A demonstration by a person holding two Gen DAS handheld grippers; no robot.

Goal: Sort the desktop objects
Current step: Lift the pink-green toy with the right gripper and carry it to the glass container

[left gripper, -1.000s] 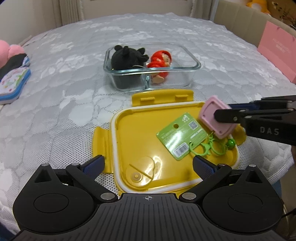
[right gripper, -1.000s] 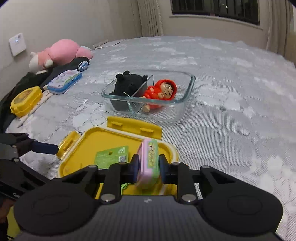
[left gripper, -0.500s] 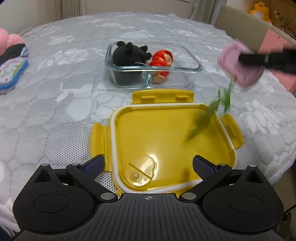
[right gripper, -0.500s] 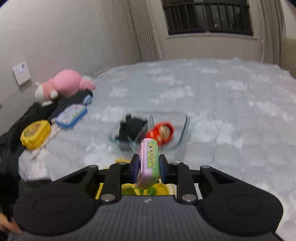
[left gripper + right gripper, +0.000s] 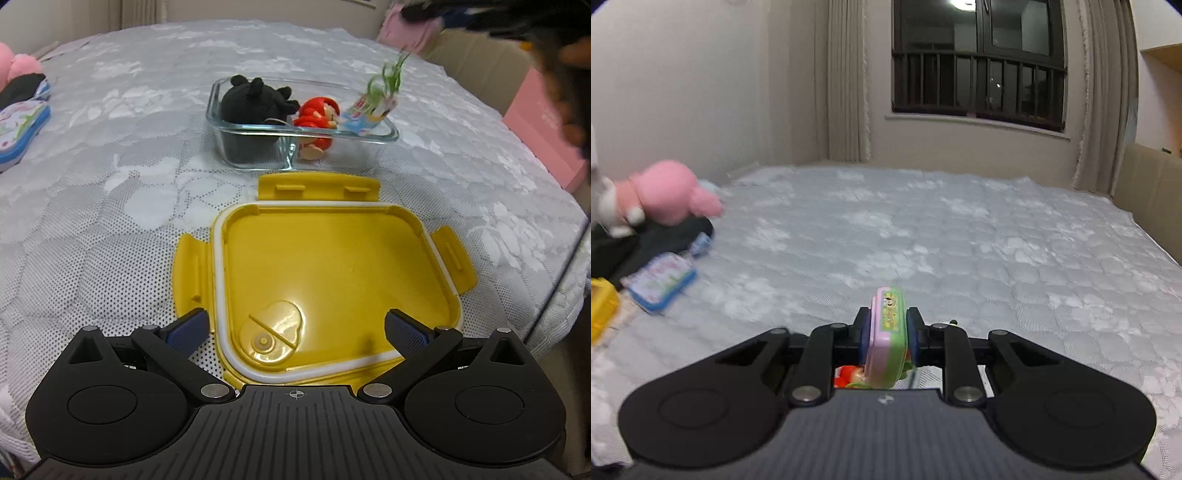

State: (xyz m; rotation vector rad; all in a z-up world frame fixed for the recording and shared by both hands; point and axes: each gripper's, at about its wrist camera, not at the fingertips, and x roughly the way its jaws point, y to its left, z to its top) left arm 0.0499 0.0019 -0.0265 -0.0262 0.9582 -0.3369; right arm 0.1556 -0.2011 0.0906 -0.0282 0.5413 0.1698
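My right gripper (image 5: 888, 338) is clamped on the pink-and-green toy (image 5: 887, 339), now lifted off the yellow lid (image 5: 332, 280) and held above the glass container (image 5: 303, 123), its tag dangling over the rim. My left gripper (image 5: 295, 332) hangs spread over the bare lid. A black plush (image 5: 255, 99) and red doll (image 5: 319, 114) fill the container; the bed (image 5: 923, 229) beyond lies open.

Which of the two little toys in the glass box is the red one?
The red doll, in the glass box's right compartment; the black plush toy fills the left one.
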